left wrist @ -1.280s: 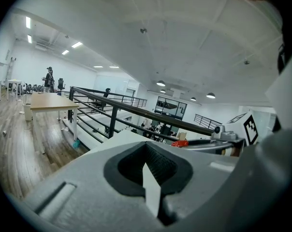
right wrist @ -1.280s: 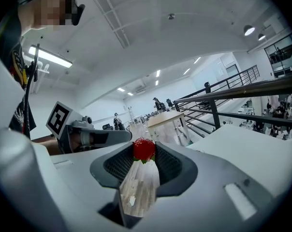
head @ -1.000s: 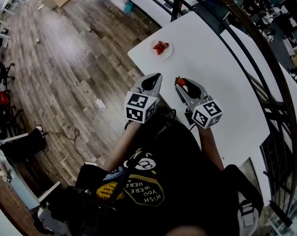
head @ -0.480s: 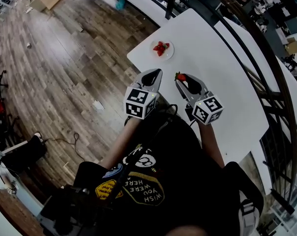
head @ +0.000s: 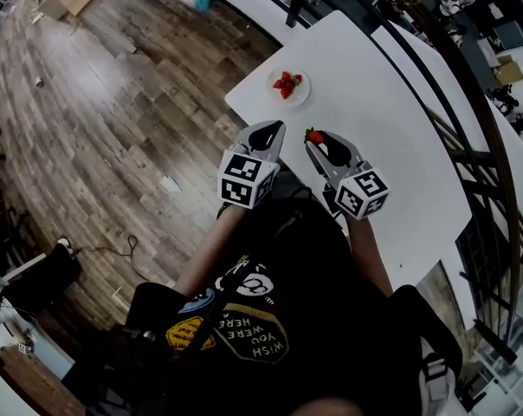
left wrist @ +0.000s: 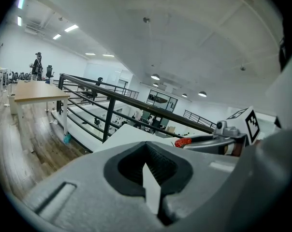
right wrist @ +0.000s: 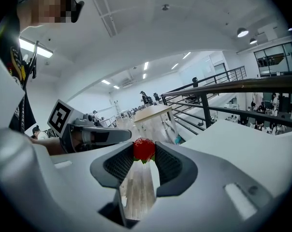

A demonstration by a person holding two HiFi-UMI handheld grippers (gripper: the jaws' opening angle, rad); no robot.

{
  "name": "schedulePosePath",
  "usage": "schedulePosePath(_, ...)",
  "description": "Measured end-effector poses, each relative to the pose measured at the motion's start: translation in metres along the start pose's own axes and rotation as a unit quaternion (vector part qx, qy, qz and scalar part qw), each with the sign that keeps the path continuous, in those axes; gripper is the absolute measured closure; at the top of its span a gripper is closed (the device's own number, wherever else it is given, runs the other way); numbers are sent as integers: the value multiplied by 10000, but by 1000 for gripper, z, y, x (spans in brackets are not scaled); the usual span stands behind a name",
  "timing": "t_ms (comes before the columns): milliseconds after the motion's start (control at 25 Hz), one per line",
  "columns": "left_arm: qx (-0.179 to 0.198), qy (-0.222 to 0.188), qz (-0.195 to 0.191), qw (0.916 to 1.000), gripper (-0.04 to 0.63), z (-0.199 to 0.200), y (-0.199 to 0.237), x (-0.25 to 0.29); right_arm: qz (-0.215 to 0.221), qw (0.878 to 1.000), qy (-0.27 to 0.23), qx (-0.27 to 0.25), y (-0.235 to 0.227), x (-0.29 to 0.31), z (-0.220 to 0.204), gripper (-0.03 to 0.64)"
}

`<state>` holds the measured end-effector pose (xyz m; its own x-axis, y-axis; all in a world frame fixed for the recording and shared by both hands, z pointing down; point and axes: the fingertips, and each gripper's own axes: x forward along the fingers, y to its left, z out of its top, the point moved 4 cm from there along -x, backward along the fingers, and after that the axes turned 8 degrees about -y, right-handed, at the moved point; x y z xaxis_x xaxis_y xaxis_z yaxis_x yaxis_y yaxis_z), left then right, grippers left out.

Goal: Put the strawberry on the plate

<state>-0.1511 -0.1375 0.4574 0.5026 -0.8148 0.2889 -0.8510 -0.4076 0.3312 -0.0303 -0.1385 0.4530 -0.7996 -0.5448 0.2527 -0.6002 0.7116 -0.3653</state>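
A small white plate with a few red strawberries on it sits near the left corner of the white table. My right gripper is shut on one strawberry, which shows red between the pads in the right gripper view. That gripper hangs over the table's near edge, short of the plate. My left gripper is beside it on the left, over the table's edge, with jaws together and nothing in them. In the left gripper view its tips meet, and the held strawberry shows to the right.
A dark metal railing runs along the table's far side. The wooden floor lies left of the table and below it. A wooden desk stands farther off. The person's dark shirt fills the lower head view.
Both grippers have moved a little forward toward the table and the plate, side by side. The strawberry has stayed in the right gripper, and the left jaws have stayed together.
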Motion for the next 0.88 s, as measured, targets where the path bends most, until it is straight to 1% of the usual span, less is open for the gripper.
schedulePosePath(200, -79, 34, 71, 9999, 595, -5, 11, 14, -19, 9998, 164, -87, -17, 12, -7, 479)
schedulePosePath(320, 29, 59, 83, 9999, 595, -8, 14, 25, -17, 9996, 239, -148, -31, 18, -11, 479)
schedulePosePath(480, -22, 98, 128, 9999, 595, -12, 17, 39, 67, 9993, 334, -181, -43, 25, -17, 479)
schedulePosePath(680, 57, 297, 182, 9994, 595, -20, 20, 64, 110, 9983, 462, -337, -66, 38, -22, 479)
schedulePosePath(880, 96, 447, 328, 9984, 595, -30, 26, 83, 153, 9977, 561, -343, -86, 47, -30, 479)
